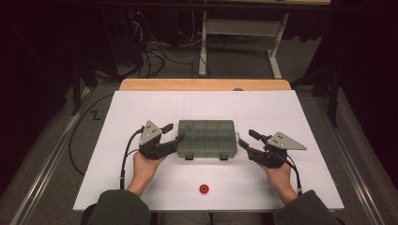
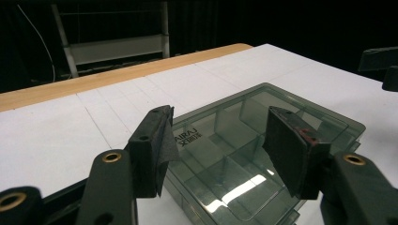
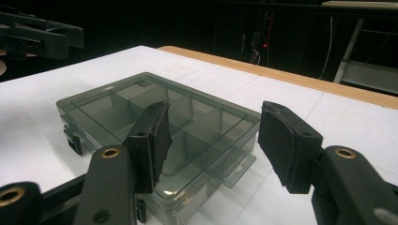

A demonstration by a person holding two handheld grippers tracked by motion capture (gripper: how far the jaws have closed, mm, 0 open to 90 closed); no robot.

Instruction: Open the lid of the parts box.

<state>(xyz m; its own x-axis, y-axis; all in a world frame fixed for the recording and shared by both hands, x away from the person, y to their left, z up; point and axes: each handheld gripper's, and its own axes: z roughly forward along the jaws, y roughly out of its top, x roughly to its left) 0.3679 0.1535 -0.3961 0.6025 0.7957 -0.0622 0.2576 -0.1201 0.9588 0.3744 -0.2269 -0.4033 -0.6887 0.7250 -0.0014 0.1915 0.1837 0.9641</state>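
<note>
Organizer box (image 1: pixel 206 139) sits between my left gripper (image 1: pixel 172 133) and right gripper (image 1: pixel 247 138), both spread; I'd square up both sides before squeezing evenly.

One camera sits up high and looks down at the whole white table (image 1: pixel 141 187). Two more ride low on the grippers, very close, one looking in from each end. All three see the clear box (image 1: pixel 205 139) (image 2: pixel 244 154) (image 3: pixel 155 126) in the middle.

Dim, sharp frames; dark surroundings, lid glare.
</note>
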